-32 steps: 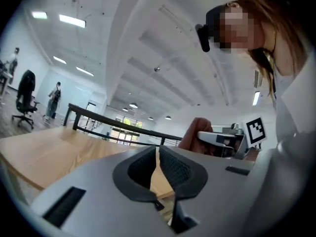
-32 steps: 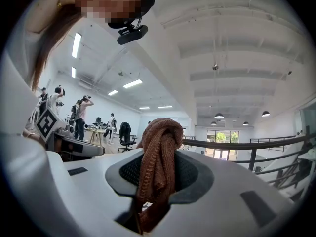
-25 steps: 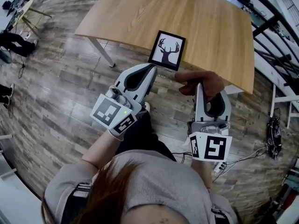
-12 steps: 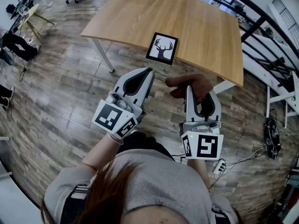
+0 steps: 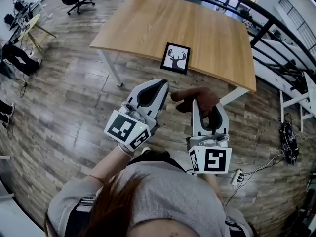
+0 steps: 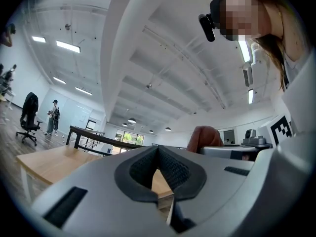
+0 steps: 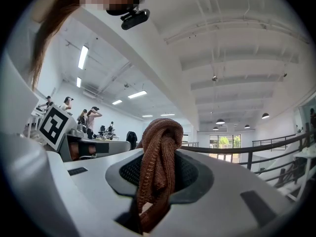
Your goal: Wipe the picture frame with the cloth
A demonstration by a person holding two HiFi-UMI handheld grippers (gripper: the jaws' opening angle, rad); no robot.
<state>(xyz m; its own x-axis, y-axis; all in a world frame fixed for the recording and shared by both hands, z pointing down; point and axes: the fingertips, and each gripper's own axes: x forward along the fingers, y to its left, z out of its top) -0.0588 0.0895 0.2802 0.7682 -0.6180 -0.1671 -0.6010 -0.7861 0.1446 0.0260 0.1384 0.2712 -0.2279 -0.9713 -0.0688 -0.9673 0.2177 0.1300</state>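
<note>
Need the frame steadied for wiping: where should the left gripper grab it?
Picture frame lies flat by the near edge of the table. Likely best: pinch its black border at the near-left corner, coming level from that edge; the left gripper is shut, so open first.

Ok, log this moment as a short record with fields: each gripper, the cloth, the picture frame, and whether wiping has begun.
left gripper: jaws together, nothing between them
right gripper: jaws clamped on the cloth
cloth: brown knit, bunched, sticking up past the jaw tips
picture frame: black, deer silhouette, lying flat near the table's front edge
table: wooden, holds only the frame
contact: neither gripper touches the frame; both are over the floor, short of the table
wiping: not yet begun
</note>
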